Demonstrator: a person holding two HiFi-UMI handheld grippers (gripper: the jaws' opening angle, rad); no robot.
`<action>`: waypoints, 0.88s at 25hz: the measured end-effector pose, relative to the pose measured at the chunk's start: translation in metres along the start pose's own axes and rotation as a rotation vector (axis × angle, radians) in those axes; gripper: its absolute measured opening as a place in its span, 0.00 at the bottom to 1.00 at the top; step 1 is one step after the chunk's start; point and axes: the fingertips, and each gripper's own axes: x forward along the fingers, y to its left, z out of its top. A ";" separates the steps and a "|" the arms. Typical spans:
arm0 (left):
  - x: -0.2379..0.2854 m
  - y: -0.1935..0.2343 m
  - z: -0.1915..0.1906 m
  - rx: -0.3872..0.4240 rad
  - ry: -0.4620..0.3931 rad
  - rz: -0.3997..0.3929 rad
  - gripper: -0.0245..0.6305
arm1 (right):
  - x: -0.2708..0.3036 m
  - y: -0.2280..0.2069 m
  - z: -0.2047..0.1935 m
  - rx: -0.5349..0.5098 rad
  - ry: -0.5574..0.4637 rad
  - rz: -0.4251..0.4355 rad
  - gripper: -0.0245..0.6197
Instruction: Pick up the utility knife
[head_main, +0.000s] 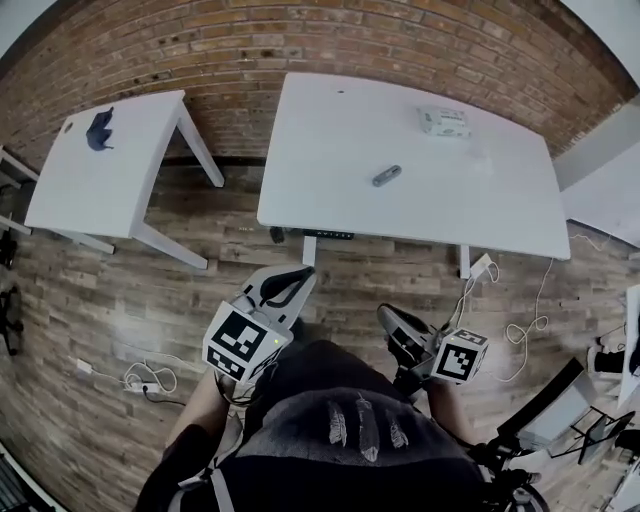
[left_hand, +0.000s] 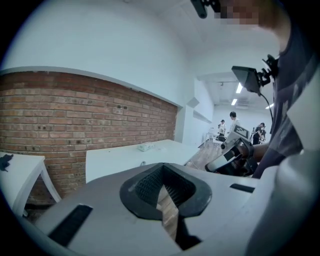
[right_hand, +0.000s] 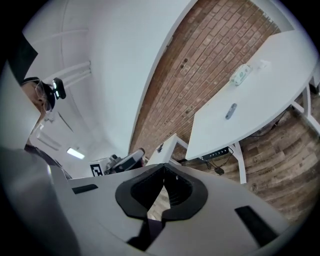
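Observation:
A grey utility knife (head_main: 387, 175) lies near the middle of the large white table (head_main: 330, 190); it also shows as a small grey bar (right_hand: 230, 111) in the right gripper view and a speck (left_hand: 143, 163) in the left gripper view. My left gripper (head_main: 300, 276) is shut and empty, held low in front of my body, well short of the table's near edge. My right gripper (head_main: 386, 317) is also shut with nothing in it, off to the right and just as far from the knife. In each gripper view the jaws meet at the tips.
A small white box (head_main: 443, 122) sits at the table's far right. A second white table (head_main: 110, 160) at the left carries a dark blue object (head_main: 99, 129). Cables and a power strip (head_main: 483, 266) lie on the wood floor. A brick wall backs both tables. People stand in the far room (left_hand: 232, 122).

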 end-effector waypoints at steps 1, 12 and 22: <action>-0.003 0.010 -0.002 -0.009 -0.010 0.002 0.03 | 0.010 0.003 0.000 -0.013 0.014 -0.003 0.04; -0.026 0.083 -0.024 -0.114 -0.074 -0.026 0.03 | 0.085 0.026 -0.005 -0.123 0.146 -0.107 0.04; -0.006 0.093 -0.022 -0.100 -0.070 -0.079 0.03 | 0.094 0.005 0.002 -0.079 0.149 -0.202 0.04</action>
